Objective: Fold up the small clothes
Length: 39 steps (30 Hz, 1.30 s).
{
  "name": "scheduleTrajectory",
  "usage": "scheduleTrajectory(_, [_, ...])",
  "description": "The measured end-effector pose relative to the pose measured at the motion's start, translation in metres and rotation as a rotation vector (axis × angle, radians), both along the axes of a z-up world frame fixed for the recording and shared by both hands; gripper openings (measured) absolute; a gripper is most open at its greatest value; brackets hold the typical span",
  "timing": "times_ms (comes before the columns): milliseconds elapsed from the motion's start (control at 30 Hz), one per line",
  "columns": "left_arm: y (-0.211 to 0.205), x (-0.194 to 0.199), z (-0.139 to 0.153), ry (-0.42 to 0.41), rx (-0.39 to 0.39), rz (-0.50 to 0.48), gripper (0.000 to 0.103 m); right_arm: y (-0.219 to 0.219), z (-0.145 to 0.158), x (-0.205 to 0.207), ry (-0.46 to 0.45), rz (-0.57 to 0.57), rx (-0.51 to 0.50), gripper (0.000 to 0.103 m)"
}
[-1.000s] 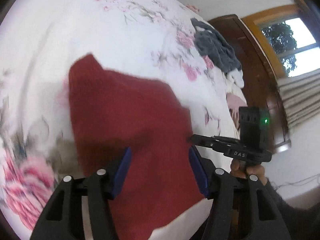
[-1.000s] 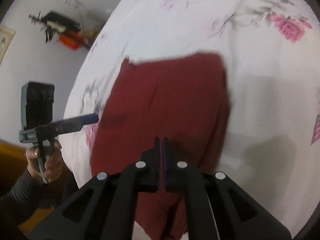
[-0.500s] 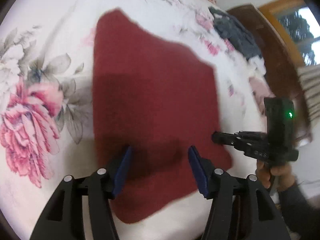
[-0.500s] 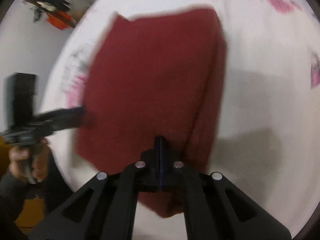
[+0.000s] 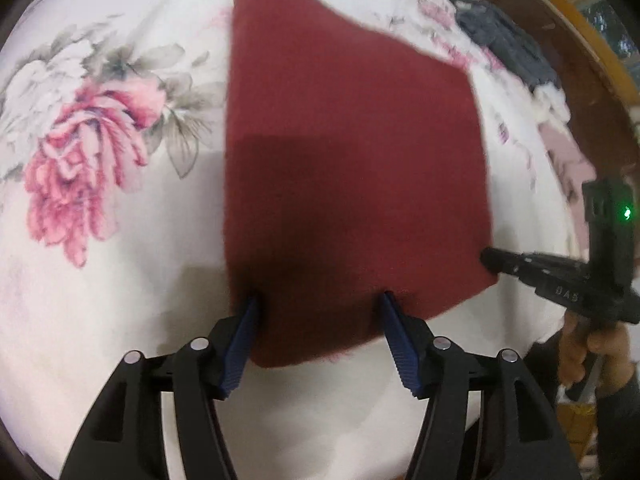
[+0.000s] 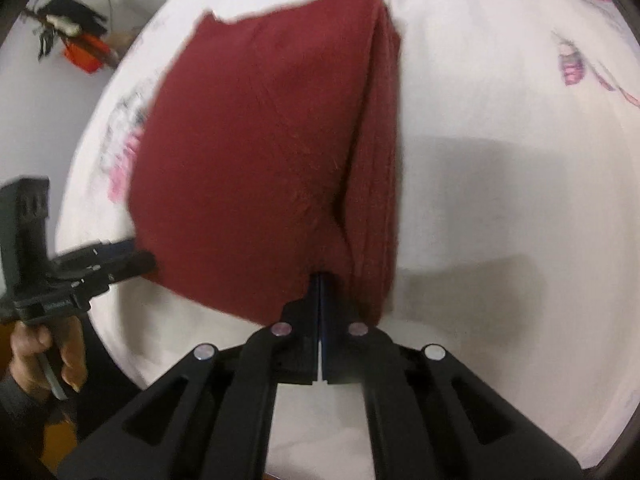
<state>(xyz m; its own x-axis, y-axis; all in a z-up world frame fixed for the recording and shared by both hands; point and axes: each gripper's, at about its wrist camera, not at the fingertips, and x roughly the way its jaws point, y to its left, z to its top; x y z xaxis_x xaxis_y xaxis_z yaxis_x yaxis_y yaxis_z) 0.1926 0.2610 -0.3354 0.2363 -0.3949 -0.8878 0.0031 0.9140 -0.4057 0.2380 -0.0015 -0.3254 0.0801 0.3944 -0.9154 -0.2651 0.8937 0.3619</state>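
the red garment [image 5: 352,168] lies folded near the bed's [image 5: 120,280] front edge. the left gripper [image 5: 320,304] gapes wide over its hem; the right gripper [image 6: 320,280] pinches its near corner. probably final tidying remains.

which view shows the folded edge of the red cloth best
The right wrist view: the red cloth's stacked layers run along its right side, down to the shut right tongs. The left wrist view shows only its flat top between the open left tongs.

white floral bedsheet [image 5: 120,240], folded dark red garment [image 5: 352,160] (flat), grey clothes [image 5: 504,44] beyond
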Motion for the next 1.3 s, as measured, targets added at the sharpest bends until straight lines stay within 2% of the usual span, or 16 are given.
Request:
scheduleTrajectory(100, [0.017, -0.025, 0.024, -0.026, -0.038, 0.048, 0.068, -0.014, 0.026, -0.017, -0.041, -0.043, 0.015, 0.007])
scheduleTrajectory(133, [0.021, -0.039, 0.033, -0.031, -0.026, 0.067, 0.069, -0.018, 0.032, -0.024, -0.048, -0.050, 0.021, 0.007])
scheduleTrajectory(200, [0.028, -0.064, 0.047, -0.045, 0.019, 0.090, 0.075, -0.023, 0.047, -0.049, -0.054, -0.062, 0.026, 0.016])
scheduleTrajectory(233, [0.028, -0.076, 0.053, -0.047, 0.047, 0.101, 0.079, -0.023, 0.054, -0.063, -0.061, -0.064, 0.015, 0.031])
scheduleTrajectory(267, [0.026, -0.087, 0.061, -0.038, 0.061, 0.110, 0.086, -0.021, 0.062, -0.076, -0.072, -0.069, -0.005, 0.056])
scheduleTrajectory(300, [0.020, -0.098, 0.070, -0.050, 0.081, 0.114, 0.086, -0.020, 0.072, -0.088, -0.092, -0.076, -0.031, 0.074])
scheduleTrajectory(400, [0.017, -0.140, 0.103, -0.137, 0.218, 0.118, 0.087, -0.001, 0.096, -0.131, -0.168, -0.077, -0.124, 0.090])
scheduleTrajectory(467, [0.011, -0.157, 0.126, -0.178, 0.307, 0.150, 0.087, 0.010, 0.112, -0.157, -0.227, -0.071, -0.229, 0.092])
scheduleTrajectory(533, [0.007, -0.170, 0.149, -0.198, 0.378, 0.200, 0.087, 0.015, 0.126, -0.173, -0.280, -0.074, -0.280, 0.094])
scheduleTrajectory(600, [0.001, -0.185, 0.178, -0.232, 0.399, 0.215, 0.087, 0.022, 0.157, -0.189, -0.339, -0.112, -0.331, 0.099])
scheduleTrajectory(733, [-0.021, -0.212, 0.237, -0.342, 0.487, 0.150, 0.088, 0.025, 0.208, -0.205, -0.362, -0.107, -0.285, 0.099])
scheduleTrajectory(867, [-0.033, -0.226, 0.286, -0.336, 0.457, 0.085, 0.090, 0.022, 0.269, -0.225, -0.467, -0.128, -0.251, 0.099])
scheduleTrajectory(967, [-0.031, -0.239, 0.316, -0.400, 0.432, 0.092, 0.090, 0.022, 0.307, -0.240, -0.532, -0.123, -0.256, 0.100])
scheduleTrajectory(1133, [-0.026, -0.254, 0.337, -0.436, 0.450, 0.124, 0.090, 0.025, 0.342, -0.265, -0.614, -0.126, -0.265, 0.100])
scheduleTrajectory(1300, [-0.025, -0.262, 0.322, -0.396, 0.411, 0.128, 0.090, 0.034, 0.344, -0.280, -0.624, -0.115, -0.267, 0.100])
